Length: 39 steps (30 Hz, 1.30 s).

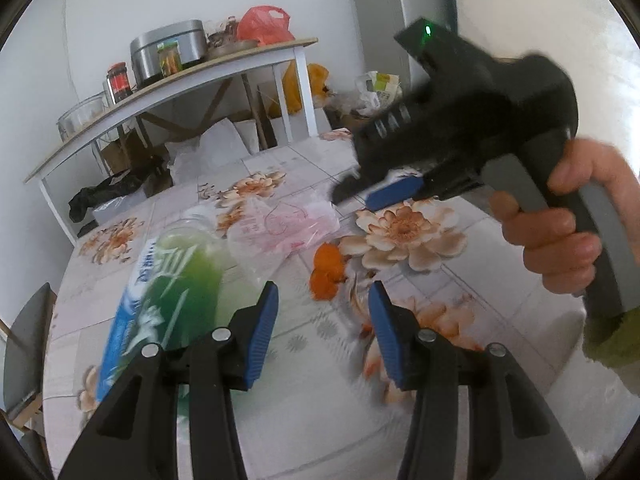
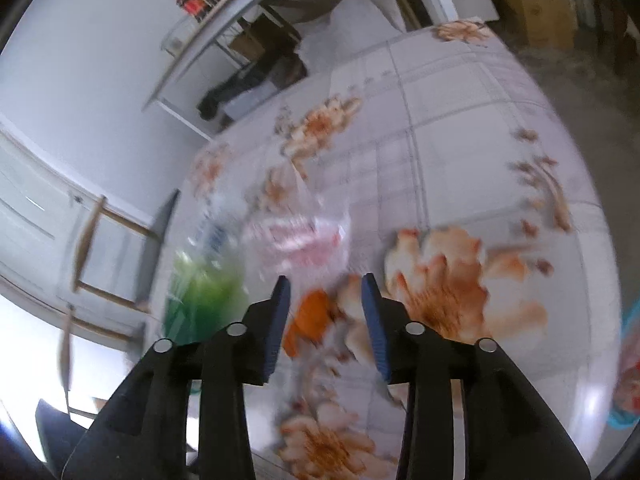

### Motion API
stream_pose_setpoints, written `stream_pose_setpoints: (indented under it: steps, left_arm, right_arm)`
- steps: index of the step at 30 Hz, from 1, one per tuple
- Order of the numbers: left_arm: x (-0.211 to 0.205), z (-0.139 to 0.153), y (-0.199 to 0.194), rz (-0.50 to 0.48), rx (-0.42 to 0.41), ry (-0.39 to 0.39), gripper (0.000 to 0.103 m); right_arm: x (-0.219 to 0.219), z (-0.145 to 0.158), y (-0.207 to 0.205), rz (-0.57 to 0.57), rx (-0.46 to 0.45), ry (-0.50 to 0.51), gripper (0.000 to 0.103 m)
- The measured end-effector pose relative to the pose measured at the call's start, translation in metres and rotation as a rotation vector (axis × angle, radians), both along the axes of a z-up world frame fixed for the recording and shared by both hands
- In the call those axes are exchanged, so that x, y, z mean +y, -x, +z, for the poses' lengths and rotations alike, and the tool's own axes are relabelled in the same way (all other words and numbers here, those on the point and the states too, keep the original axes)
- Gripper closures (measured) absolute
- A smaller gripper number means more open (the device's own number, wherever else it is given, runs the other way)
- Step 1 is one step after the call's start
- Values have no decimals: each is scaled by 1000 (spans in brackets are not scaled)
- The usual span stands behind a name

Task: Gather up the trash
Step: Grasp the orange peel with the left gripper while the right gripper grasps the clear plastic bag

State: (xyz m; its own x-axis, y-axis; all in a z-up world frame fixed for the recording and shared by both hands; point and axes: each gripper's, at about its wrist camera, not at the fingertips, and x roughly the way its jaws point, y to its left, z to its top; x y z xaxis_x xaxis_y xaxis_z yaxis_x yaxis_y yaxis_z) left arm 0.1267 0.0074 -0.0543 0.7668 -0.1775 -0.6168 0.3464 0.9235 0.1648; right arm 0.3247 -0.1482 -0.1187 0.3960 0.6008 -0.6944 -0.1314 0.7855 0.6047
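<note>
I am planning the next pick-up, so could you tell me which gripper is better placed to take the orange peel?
Probably the right gripper: its open jaws frame the orange peel just ahead. The left gripper is open too, but sits nearer the green bottle.

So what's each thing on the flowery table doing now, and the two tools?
Green bottle: lying on its side.
Clear plastic bag: flat and crumpled.
Orange peel: loose on the cloth.
Left tool: open, holding nothing.
Right tool: open, holding nothing.
</note>
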Motion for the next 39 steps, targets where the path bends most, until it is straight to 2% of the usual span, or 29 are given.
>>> stream_pose_setpoints:
  steps: [4,6,9,12,14,18,21,22,27,32,35,39]
  left_arm:
    - [-19,-11,-19,23,-11,-23,57]
    - [-23,-15,-29,35,3,-25,57]
    - [-21,-22,-45,64,98,17,57]
    - [-20,-21,-51,73,124,40,58]
    - [-21,-21,-54,83,133,25,58]
    - [-19,-18,-69,116,216,44,58]
    - [-24,-21,-84,119,268,13,65]
    - [-26,-25,-87,114,302,14,69]
    - [-27,-28,-90,138,310,-4,85]
    - [-18,-28,-89,132,312,23,91]
    - [-9,-27,-84,117,338,92,94]
    - [-3,-20,-65,68,333,184,95]
  right_arm:
    - [0,-7,-26,24,53,-66,47]
    - [1,-13,-36,38,84,-71,46]
    - [6,-22,-48,64,123,-66,46]
    - [9,-33,-52,82,159,-73,46]
    - [11,-34,-51,92,160,-86,51]
    - [13,-38,-51,90,179,-77,69]
    - [12,-42,-50,76,202,-66,87]
    - [11,-43,-50,72,208,-78,89]
    - [4,-42,-43,43,198,-97,92]
    - [-20,-33,-29,-10,170,-128,93]
    - [-40,-24,-14,-60,143,-149,93]
    - [-66,-14,4,-114,117,-171,93]
